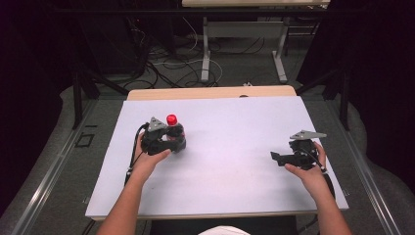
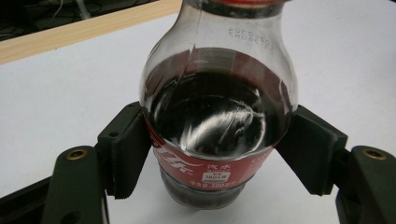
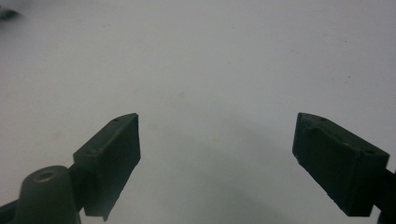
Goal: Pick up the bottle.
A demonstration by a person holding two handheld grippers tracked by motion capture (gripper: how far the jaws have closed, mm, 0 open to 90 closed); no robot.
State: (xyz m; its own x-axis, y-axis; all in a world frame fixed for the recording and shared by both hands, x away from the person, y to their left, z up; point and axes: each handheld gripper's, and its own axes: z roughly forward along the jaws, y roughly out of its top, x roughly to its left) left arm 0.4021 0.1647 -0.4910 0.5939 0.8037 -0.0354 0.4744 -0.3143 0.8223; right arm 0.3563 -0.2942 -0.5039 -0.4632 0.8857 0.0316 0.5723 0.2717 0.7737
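A small cola bottle with a red cap and a red label stands upright on the white table sheet, left of the middle. My left gripper is shut on the bottle, with both black pads pressed against its sides at label height. The bottle holds dark liquid up to about its shoulder. Over at the right side of the sheet, my right gripper points left with its jaws wide apart. Between the right gripper's fingers lies nothing but bare white sheet.
The white sheet covers a wooden table whose far edge shows as a pale strip. Beyond it stand metal table legs and loose cables on the floor. Dark frame bars flank the table on both sides.
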